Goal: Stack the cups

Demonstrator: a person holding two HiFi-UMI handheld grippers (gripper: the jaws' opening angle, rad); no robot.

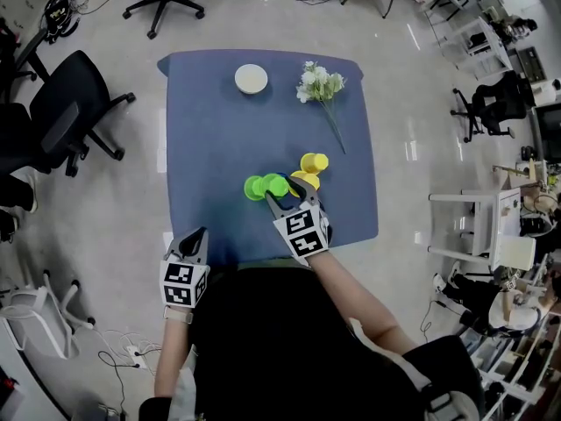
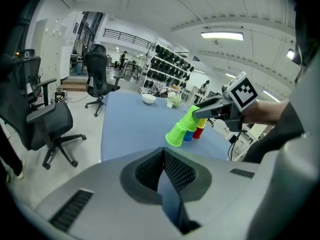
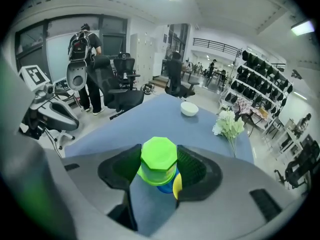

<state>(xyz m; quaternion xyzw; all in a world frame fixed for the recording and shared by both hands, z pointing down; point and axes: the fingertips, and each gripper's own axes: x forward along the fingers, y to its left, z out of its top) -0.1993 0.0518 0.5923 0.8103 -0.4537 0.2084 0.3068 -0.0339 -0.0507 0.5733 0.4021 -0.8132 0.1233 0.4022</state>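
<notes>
Blue-topped table (image 1: 210, 130), open office floor around it. Your right gripper (image 3: 159, 171) pinches the lime-green plastic cup (image 3: 159, 159) by its sides, tilted just over a blue plastic cup (image 3: 162, 184) and yellow plastic cups (image 1: 313, 162) near mid-table. Your left gripper (image 2: 165, 176) is pressed together on nothing, by the table's near-left corner.

The left hand-held gripper (image 1: 195, 238) slopes downward at the near left corner of the blue-topped table (image 1: 210, 112), its jaws pressed together and empty. The right hand-held gripper (image 1: 291, 197) reaches past the near edge on an outstretched forearm and tilts down, its jaws set wide and clamped on a bright green plastic cup (image 3: 159, 160).
</notes>
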